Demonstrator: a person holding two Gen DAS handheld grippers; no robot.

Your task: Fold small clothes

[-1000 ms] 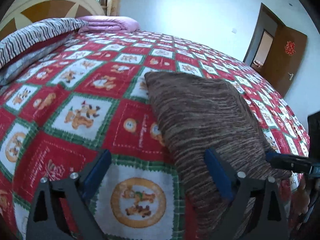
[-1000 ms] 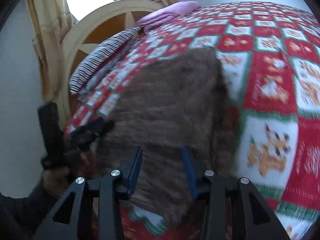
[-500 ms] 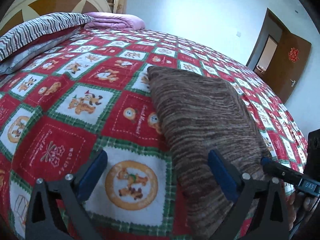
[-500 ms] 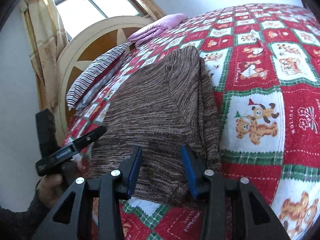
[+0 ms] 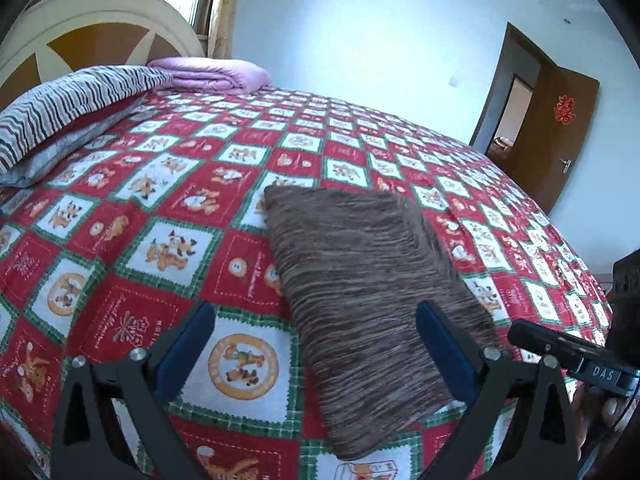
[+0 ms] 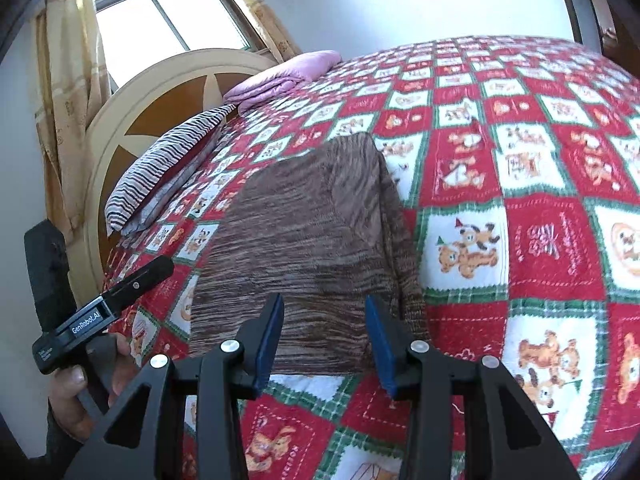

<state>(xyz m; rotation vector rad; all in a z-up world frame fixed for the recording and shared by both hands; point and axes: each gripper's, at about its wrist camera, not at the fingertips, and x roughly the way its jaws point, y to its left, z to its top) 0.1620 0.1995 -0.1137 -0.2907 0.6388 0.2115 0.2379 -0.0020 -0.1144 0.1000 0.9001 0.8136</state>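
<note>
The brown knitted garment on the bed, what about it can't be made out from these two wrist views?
- Brown knitted garment: its type; it lies folded, so neckline and sleeves are tucked out of sight in both views.
- Its near edge: right wrist view, partly behind the right tongs.
- Its underside: hidden against the bedspread.
- Its near right corner: left wrist view, behind a finger of the left tongs.

Bright daylight from window (image 6: pixel 160 12); fisheye-warped edges.
</note>
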